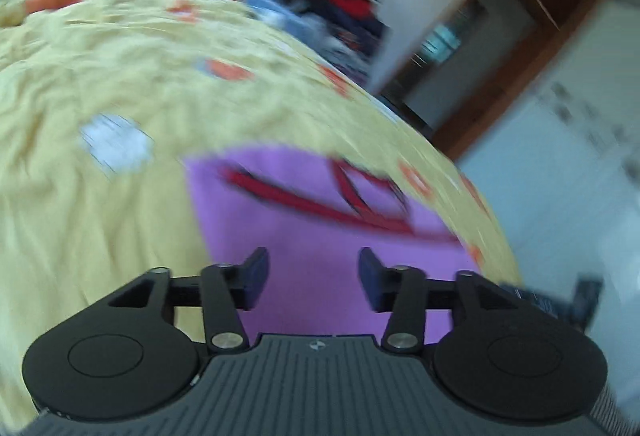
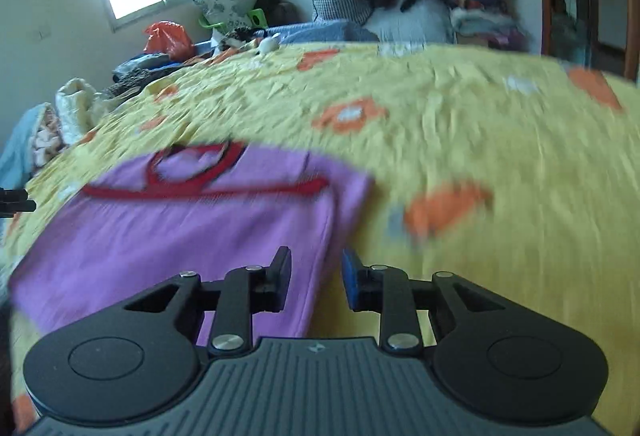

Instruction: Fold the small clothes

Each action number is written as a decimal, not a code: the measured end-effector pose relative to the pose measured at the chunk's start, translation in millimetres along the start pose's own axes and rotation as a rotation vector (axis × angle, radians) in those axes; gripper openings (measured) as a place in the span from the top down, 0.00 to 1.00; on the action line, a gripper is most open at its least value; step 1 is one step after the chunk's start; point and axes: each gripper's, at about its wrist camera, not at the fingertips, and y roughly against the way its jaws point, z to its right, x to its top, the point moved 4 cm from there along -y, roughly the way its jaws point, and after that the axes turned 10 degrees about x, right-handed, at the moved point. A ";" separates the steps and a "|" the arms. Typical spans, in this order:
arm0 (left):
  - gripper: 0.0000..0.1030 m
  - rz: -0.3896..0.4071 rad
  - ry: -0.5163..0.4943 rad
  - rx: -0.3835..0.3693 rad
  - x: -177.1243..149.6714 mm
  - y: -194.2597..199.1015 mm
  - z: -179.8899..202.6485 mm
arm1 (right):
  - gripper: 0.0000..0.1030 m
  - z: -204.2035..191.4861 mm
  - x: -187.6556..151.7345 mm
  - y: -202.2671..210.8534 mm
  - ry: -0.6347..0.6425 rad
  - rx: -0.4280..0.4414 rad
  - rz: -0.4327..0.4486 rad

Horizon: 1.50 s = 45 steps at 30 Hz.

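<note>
Left gripper [image 1: 314,276] jaws apart and right gripper [image 2: 316,276] jaws narrowly apart, nothing clamped, both over purple garment [image 2: 192,232] with red trim lying folded on yellow floral bedspread [image 2: 480,156].

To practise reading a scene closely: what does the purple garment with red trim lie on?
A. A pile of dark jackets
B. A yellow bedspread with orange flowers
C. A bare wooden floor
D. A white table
B: the purple garment lies flat on the yellow bedspread, whose orange flower print shows all around it in both wrist views.
</note>
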 end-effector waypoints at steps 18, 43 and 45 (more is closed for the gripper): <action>0.58 -0.145 -0.307 0.225 -82.1 7.5 16.5 | 0.80 -21.2 -54.6 31.6 0.114 -0.123 -0.124; 0.16 0.017 -0.307 0.362 -25.0 -129.7 88.2 | 0.29 -27.0 29.1 -104.1 0.145 -0.205 -0.013; 0.15 0.016 -0.223 0.333 -17.9 -121.2 82.6 | 0.28 -31.1 37.7 -97.2 0.129 -0.235 0.028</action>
